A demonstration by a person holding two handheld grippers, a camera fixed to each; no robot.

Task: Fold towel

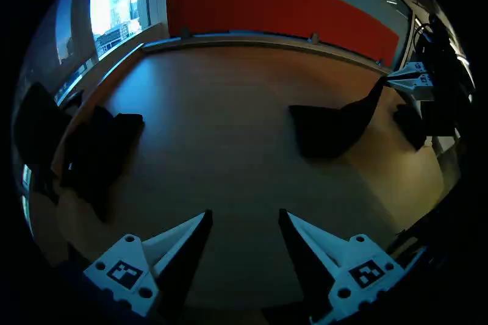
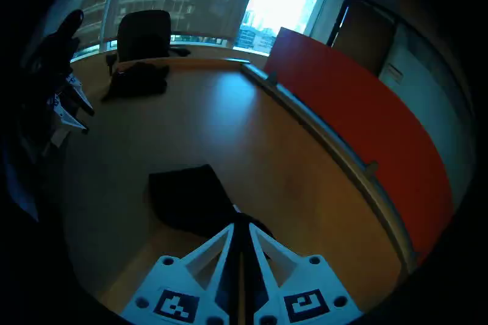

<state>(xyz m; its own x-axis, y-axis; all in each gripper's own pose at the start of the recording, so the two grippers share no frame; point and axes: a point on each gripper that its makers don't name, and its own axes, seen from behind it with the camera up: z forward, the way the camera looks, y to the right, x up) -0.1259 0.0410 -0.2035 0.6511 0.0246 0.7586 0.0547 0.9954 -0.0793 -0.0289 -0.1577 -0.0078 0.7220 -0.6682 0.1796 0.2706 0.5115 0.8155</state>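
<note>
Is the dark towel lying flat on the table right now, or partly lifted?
Partly lifted. The right gripper is shut on one corner of the towel, holding it up off the table; the rest lies on it.

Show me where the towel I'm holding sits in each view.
Left gripper view: the towel lies right of centre on the table, one corner lifted to the right hand-held gripper near the right edge.
Right gripper view: the towel is at lower centre, its near corner pinched by that hand-held gripper.
Shared landmark: the red partition along the table's edge.
</note>
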